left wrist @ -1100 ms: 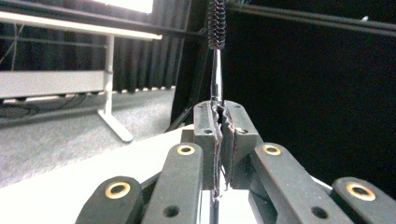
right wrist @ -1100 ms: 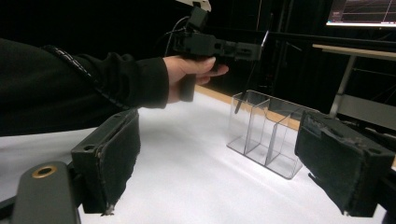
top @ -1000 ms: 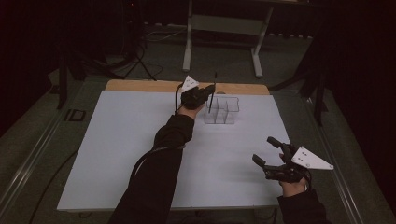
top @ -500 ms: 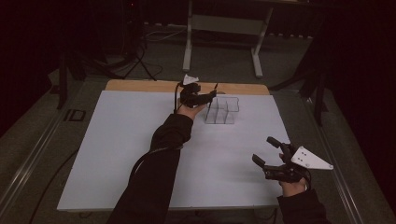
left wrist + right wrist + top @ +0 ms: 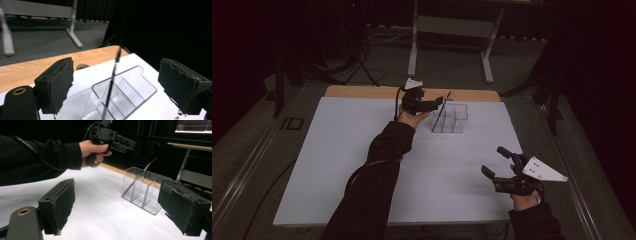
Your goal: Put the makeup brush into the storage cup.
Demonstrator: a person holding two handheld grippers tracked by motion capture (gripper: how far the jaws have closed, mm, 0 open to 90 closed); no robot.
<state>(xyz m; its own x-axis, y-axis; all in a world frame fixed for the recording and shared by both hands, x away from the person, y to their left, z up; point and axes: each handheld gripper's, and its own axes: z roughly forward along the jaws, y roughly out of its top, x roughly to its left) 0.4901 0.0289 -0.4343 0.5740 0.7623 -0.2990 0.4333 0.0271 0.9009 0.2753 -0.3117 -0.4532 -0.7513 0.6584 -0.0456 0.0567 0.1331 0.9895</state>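
Observation:
A clear plastic organizer (image 5: pixel 453 118) with several compartments stands at the back middle of the white tabletop (image 5: pixel 337 165). A thin black wand with a bristled tip (image 5: pixel 441 111) leans in its left compartment, tip up. My left gripper (image 5: pixel 435 103) hovers just left of the organizer, open, with nothing between its jaws. In the left gripper view the wand (image 5: pixel 113 75) rises from the organizer (image 5: pixel 140 86) between the spread jaws. My right gripper (image 5: pixel 493 160) is open and holds nothing, low over the front right of the table. In the right gripper view the organizer (image 5: pixel 142 191) stands ahead.
A wooden strip (image 5: pixel 362 91) runs along the table's back edge. A metal stand (image 5: pixel 452 25) is on the floor behind the table. The person's left sleeve (image 5: pixel 377 165) stretches across the middle of the table. Dark floor surrounds the table.
The left gripper has levelled out and drawn slightly back from the organizer. The wand, upright by its jaws earlier, now leans free in the organizer. The right gripper has stayed put.

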